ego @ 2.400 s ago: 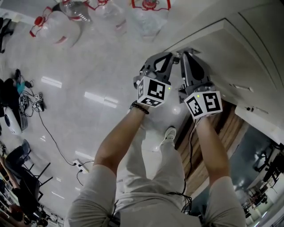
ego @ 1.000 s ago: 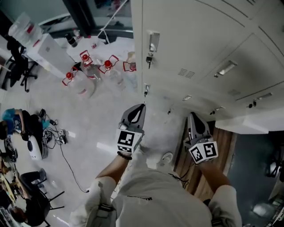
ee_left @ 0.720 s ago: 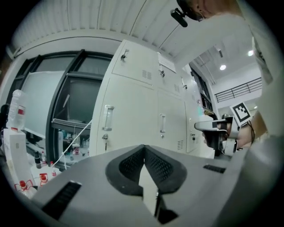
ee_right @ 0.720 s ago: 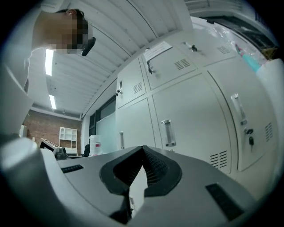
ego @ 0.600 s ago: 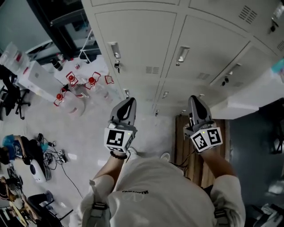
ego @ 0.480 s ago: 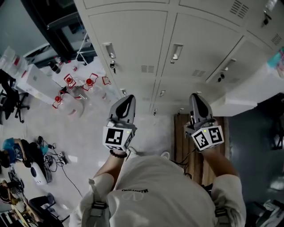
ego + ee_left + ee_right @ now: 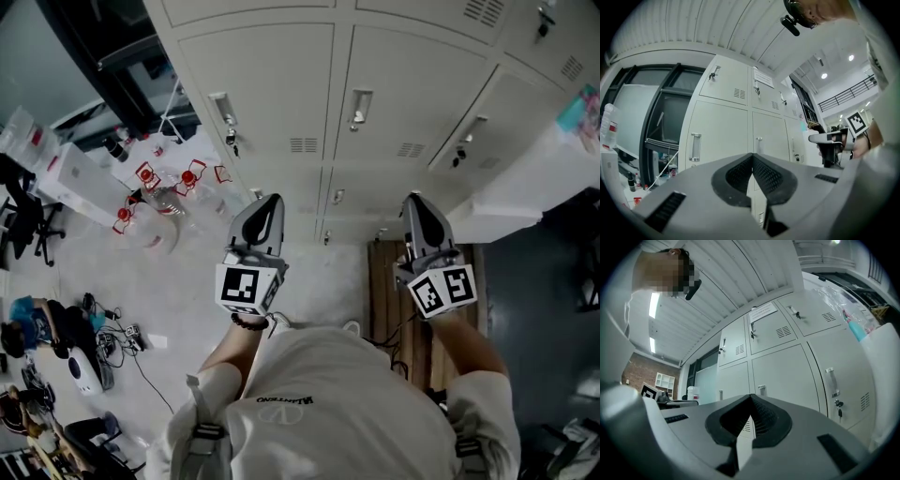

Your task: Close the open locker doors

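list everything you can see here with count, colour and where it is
lockers: bank of several, off-white, doors shut, across the top
open locker door: one, white, swung out at right
water jugs: several, clear with red caps, floor at left
wood strip: one, brown, floor below the lockers
cables: a tangle, black, floor at lower left
office chair: one, black, left edge
shirt: one, white, bottom centre
left gripper: one, grey, fingers shut, empty
right gripper: one, grey, fingers shut, empty

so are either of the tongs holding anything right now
Nothing is held: the left tongs and the right tongs are both shut and empty.
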`<move>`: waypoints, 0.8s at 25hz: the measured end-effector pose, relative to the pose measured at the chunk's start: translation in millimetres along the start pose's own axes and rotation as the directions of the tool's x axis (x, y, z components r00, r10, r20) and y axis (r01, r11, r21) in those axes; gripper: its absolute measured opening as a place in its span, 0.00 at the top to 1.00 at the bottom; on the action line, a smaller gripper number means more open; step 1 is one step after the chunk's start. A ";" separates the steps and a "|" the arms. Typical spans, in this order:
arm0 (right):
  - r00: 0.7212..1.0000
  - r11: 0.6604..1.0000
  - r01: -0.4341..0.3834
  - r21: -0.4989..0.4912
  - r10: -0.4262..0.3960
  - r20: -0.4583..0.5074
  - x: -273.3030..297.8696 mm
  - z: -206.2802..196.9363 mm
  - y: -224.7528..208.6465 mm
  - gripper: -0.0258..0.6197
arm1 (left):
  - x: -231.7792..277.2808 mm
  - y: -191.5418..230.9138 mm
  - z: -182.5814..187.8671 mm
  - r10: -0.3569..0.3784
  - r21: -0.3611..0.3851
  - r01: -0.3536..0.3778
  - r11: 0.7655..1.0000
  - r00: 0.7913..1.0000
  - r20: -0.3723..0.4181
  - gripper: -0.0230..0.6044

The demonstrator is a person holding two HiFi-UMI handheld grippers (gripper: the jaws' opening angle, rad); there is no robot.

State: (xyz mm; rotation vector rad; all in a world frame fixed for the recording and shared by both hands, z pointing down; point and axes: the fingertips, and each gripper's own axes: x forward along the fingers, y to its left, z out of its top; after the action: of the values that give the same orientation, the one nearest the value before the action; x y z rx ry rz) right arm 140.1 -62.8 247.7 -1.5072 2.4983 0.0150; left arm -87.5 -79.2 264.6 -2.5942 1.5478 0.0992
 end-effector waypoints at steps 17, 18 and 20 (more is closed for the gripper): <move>1.000 1.000 0.001 -0.017 -0.001 -0.016 -4.1 0.3 -2.3 0.95 | 8.1 -19.7 0.3 -0.036 -0.001 0.036 0.999 0.999 0.002 0.96; 1.000 1.000 0.002 -0.018 -0.002 -0.018 -4.5 -0.2 -2.5 0.95 | 8.4 -20.7 0.2 -0.037 -0.003 0.037 0.999 0.999 0.001 0.96; 1.000 1.000 0.003 -0.019 -0.003 -0.020 -5.1 -1.1 -3.0 0.95 | 8.9 -22.4 -0.6 -0.041 -0.002 0.041 0.999 0.999 0.000 0.96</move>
State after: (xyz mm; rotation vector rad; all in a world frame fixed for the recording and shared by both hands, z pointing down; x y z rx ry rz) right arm 144.8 -60.0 250.1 -1.5258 2.5183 0.0236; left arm -63.5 -76.4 265.7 -2.6256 1.4950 0.0972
